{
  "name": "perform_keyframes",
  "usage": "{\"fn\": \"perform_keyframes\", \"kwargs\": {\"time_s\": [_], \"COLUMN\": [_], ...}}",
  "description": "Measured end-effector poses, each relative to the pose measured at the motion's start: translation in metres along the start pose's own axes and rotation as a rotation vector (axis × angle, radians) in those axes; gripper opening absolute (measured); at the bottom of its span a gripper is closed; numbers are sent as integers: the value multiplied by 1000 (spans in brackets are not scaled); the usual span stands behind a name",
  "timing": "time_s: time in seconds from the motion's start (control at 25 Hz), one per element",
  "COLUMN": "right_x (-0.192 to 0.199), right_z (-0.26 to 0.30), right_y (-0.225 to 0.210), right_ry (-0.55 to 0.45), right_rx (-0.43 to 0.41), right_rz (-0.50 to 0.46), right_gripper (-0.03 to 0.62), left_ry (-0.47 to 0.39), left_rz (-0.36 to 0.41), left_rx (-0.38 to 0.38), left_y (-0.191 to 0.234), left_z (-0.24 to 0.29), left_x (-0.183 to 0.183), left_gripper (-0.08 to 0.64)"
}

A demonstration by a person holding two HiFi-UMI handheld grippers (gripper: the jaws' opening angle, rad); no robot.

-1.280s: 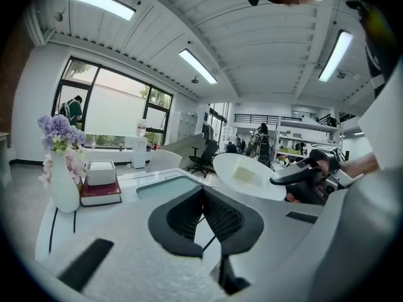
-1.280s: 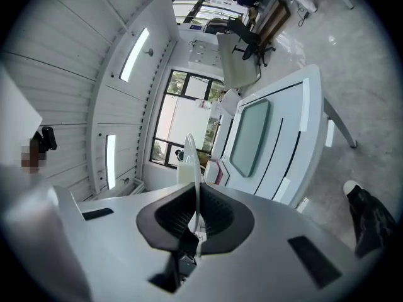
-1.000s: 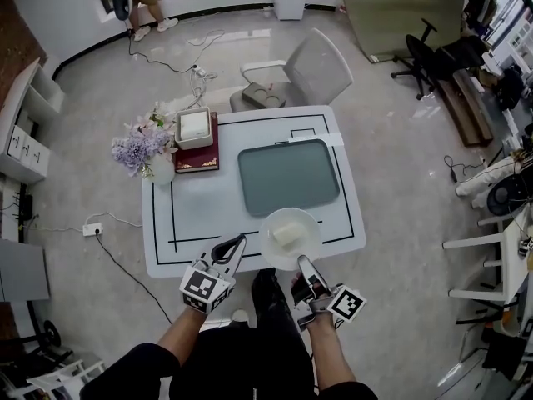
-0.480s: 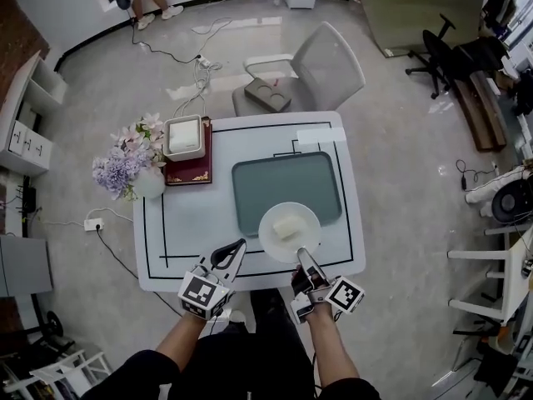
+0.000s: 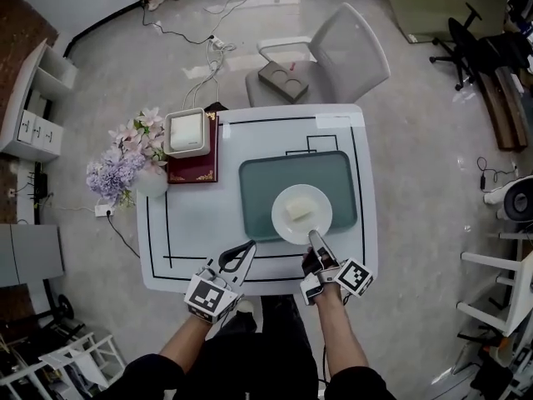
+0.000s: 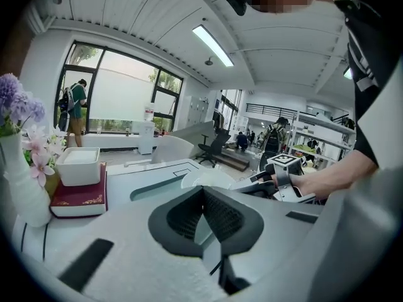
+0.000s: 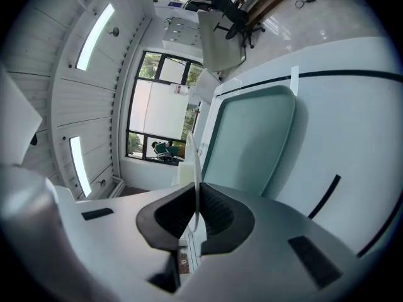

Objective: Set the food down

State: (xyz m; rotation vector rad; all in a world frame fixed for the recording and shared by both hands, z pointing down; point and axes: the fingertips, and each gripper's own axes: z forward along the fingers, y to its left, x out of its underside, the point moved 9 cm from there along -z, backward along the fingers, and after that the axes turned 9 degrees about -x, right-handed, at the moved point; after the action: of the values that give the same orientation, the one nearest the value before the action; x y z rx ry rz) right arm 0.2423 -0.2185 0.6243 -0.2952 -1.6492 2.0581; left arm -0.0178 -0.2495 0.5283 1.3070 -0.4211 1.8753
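A white plate [image 5: 301, 214] carries a pale block of food [image 5: 298, 211] and sits over the near right part of the grey-green tray [image 5: 258, 182]. My right gripper [image 5: 316, 242] is shut on the plate's near rim. In the right gripper view the plate rim [image 7: 196, 162] runs edge-on between the pads, with the food [image 7: 184, 172] to its left and the tray [image 7: 252, 137] beyond. My left gripper [image 5: 246, 247] is shut and empty over the table's front part, left of the plate. From the left gripper view the shut left gripper [image 6: 203, 190] points toward the plate [image 6: 204, 178].
The white table [image 5: 191, 223] has black lines on it. A vase of purple and pink flowers [image 5: 125, 161] stands at its far left, beside a white box [image 5: 187, 133] on a red book [image 5: 193, 172]. A grey chair [image 5: 333, 61] stands behind the table.
The plate with the food has moved away from the table's front edge and onto the tray area, carried by the right gripper. The left gripper has stayed shut near the front edge.
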Motion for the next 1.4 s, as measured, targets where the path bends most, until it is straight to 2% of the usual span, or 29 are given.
{"fn": "perform_keyframes", "kwargs": {"time_s": [0.08,0.24,0.48,0.64,0.96,1.08,1.24,1.4], "right_x": [-7,-15,-22,-23,-28,-30,-37,-39], "right_z": [11,42,66,75,81,84,88,91], "right_y": [-9,-18,-33,-37,-39,-35,-22,-17], "right_ry": [6,6,35,46,73,108,198,260], "right_rx": [17,-57,4,37,123,166,235,295], "right_rz": [4,41,61,68,35,-48,-299,-459], "right_gripper": [17,17,17,18,17,18,25,63], "left_ry": [8,31,43,67,44,49,45,42], "left_rz": [-9,-22,-7,-33,-53,-58,-67,-75], "left_rx": [-15,-56,-117,-156,-169,-176,-187,-207], "left_y": [3,14,30,33,28,27,27,28], "left_z": [3,0,-4,-4,-1,0,1,-2], "left_x": [0,1,12,9,11,7,2,-1], "left_gripper": [6,6,6,6,6,6,6,6]}}
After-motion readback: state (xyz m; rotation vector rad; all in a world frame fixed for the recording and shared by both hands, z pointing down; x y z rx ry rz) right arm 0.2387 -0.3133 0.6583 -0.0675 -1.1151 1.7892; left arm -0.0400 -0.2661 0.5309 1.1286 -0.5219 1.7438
